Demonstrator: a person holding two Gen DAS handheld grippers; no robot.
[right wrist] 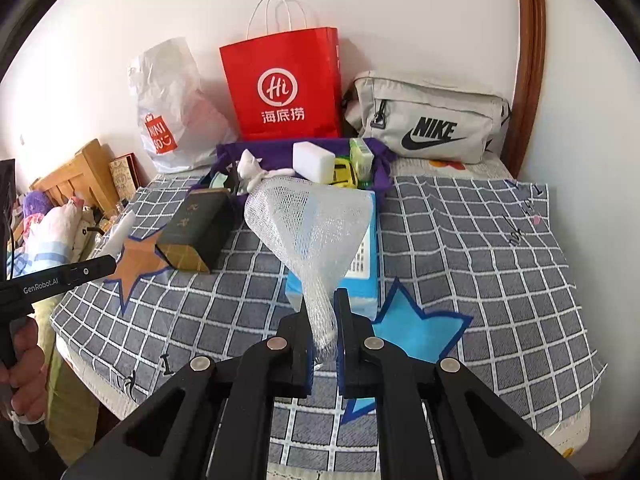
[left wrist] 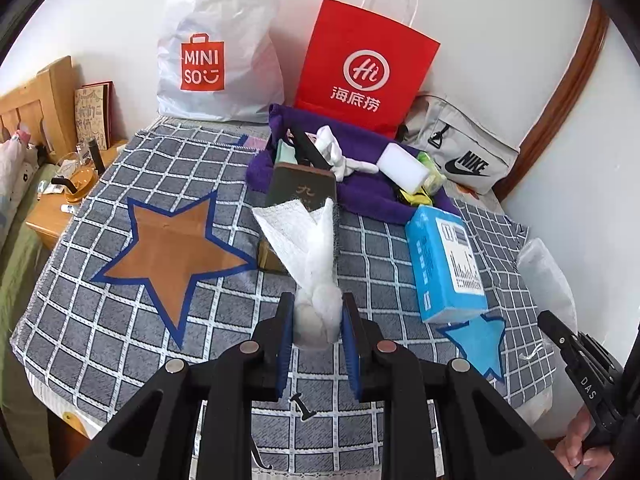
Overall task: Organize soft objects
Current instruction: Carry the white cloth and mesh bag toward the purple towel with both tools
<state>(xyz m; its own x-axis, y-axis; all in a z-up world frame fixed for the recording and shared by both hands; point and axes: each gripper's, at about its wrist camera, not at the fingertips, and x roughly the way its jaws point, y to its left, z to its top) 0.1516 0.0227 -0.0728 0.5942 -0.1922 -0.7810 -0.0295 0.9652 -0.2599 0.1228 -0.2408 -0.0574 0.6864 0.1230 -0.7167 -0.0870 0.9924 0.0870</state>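
Observation:
My left gripper (left wrist: pixel 318 326) is shut on a bunched white tissue-like cloth (left wrist: pixel 304 240) that fans out above the checked blanket (left wrist: pixel 120 320). My right gripper (right wrist: pixel 324 330) is shut on the narrow end of a white foam net sleeve (right wrist: pixel 312 216), which flares wide toward the far side. Beyond both stands a purple fabric bin (left wrist: pixel 360 192) holding a small white plush (left wrist: pixel 336 152), a white sponge block (left wrist: pixel 400 168) and green and yellow packs. In the right wrist view the bin (right wrist: pixel 382 176) sits behind the net.
A dark book-like box (right wrist: pixel 196 232) and a blue tissue pack (left wrist: pixel 444 264) lie on the blanket. A red paper bag (right wrist: pixel 284 88), a white Miniso bag (left wrist: pixel 216 48) and a grey Nike bag (right wrist: pixel 428 120) line the wall. A wooden nightstand (left wrist: pixel 52 216) stands at left.

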